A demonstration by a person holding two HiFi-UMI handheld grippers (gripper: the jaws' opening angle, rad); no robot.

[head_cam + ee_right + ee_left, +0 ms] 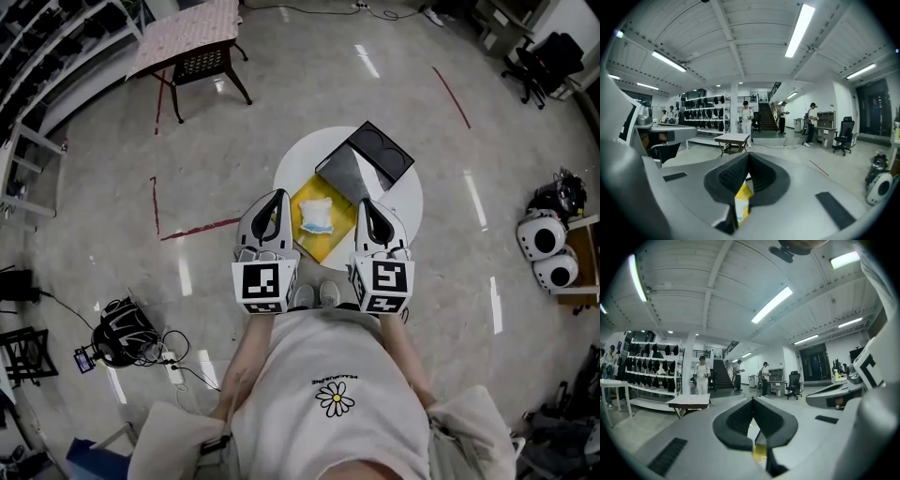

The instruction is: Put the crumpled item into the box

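A crumpled white item with a touch of light blue [317, 217] lies on a yellow sheet [337, 214] on the small round white table [405, 202]. Behind it stands the black box [382, 152], open, with its grey flap [345, 173] toward me. My left gripper [278, 197] hangs just left of the crumpled item, my right gripper [367, 206] just right of it, both above the table. In the left gripper view the left gripper [752, 400] has its tips together with nothing between them. In the right gripper view the right gripper [749, 155] is likewise shut and empty; yellow shows below the jaws.
A patterned-top table [187, 33] stands at the back left, near shelving along the left wall. A black bag with cables [117, 333] lies on the floor at left. Two white round units [542, 248] sit at right, an office chair [544, 56] at back right.
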